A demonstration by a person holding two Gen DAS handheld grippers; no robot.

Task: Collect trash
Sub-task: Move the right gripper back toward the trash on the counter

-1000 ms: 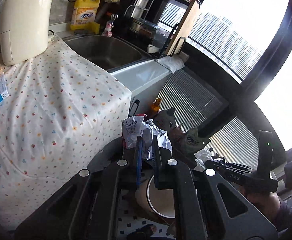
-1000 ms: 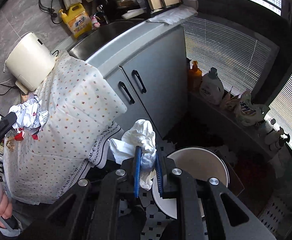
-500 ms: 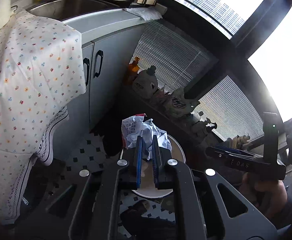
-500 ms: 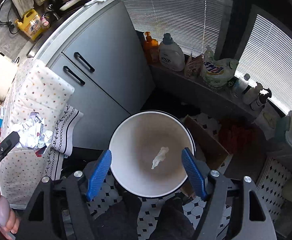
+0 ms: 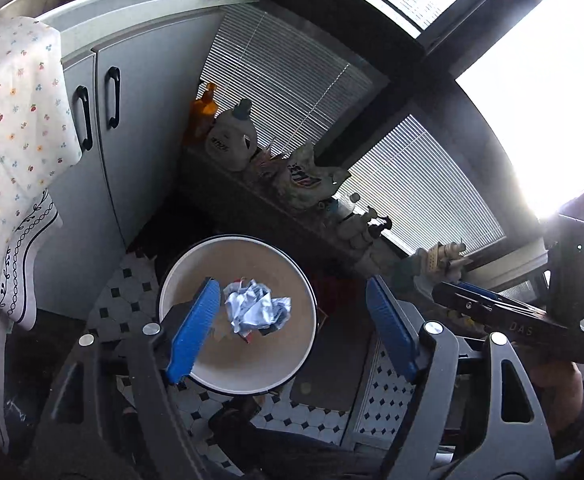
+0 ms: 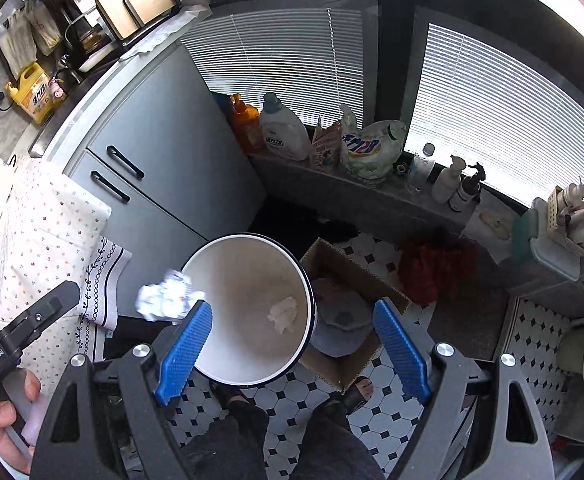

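Observation:
A round white bin point(image 5: 235, 388) point(image 6: 219, 372) stands on the tiled floor below both grippers. My left gripper point(image 5: 292, 332) is open above it, and a crumpled ball of paper and wrappers point(image 5: 256, 310) is in the air between its blue pads, free of them, over the bin's mouth. The same ball shows in the right wrist view point(image 6: 167, 296) at the bin's left rim. My right gripper point(image 6: 292, 352) is open and empty above the bin. A white tissue point(image 6: 283, 314) lies inside the bin.
A grey cabinet point(image 6: 163, 160) and a table with a flowered cloth point(image 6: 47, 240) stand on the left. A cardboard box point(image 6: 348, 280) sits right of the bin. Detergent bottles point(image 6: 283, 132) line the sill under the blinds. My feet point(image 6: 356, 396) are below.
My right gripper opened and dropped its white tissue into the bin. My left gripper swung from the table to over the bin, then opened and let the crumpled ball go.

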